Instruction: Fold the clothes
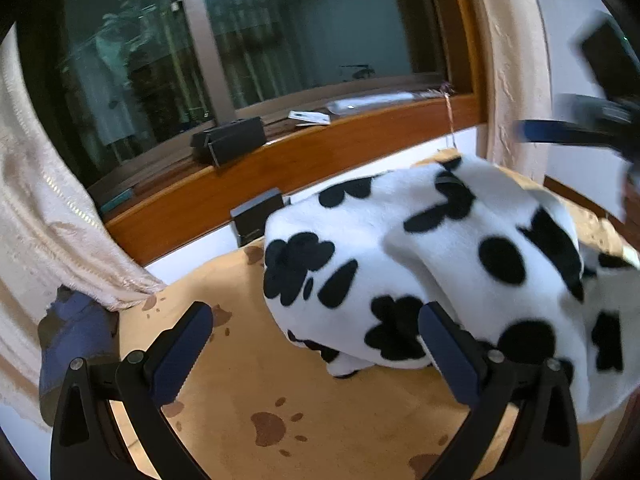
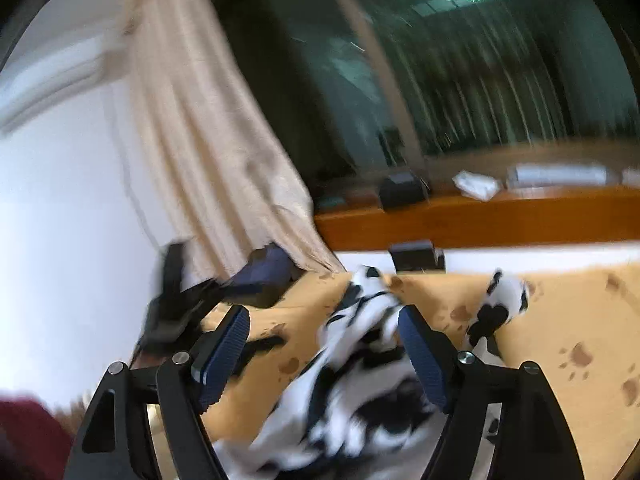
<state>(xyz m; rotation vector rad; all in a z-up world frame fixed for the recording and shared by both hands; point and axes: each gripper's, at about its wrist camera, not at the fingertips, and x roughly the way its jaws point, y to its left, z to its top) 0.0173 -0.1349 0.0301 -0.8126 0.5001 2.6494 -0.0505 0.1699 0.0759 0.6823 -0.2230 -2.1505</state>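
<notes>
Left wrist view: the left gripper (image 1: 316,354) stands with its jaws wide apart and nothing between them, over a tan bedspread (image 1: 248,376) printed with brown paw marks; the cow-print fleece garment (image 1: 420,256) lies heaped just ahead and to the right, its near edge against the right-hand pad though not pinched; the other gripper shows blurred at the upper right, above the garment's far side. A cream curtain (image 1: 52,216) hangs at the left beside a dark window with a wooden sill (image 1: 304,160).

Right wrist view: the right gripper (image 2: 324,354) has its jaws apart; the garment (image 2: 360,392) runs loose between the pads, unclamped; the picture is smeared. The left gripper (image 2: 224,292) hangs beyond at the left. Both tools probably stand free because a fold was just laid.
</notes>
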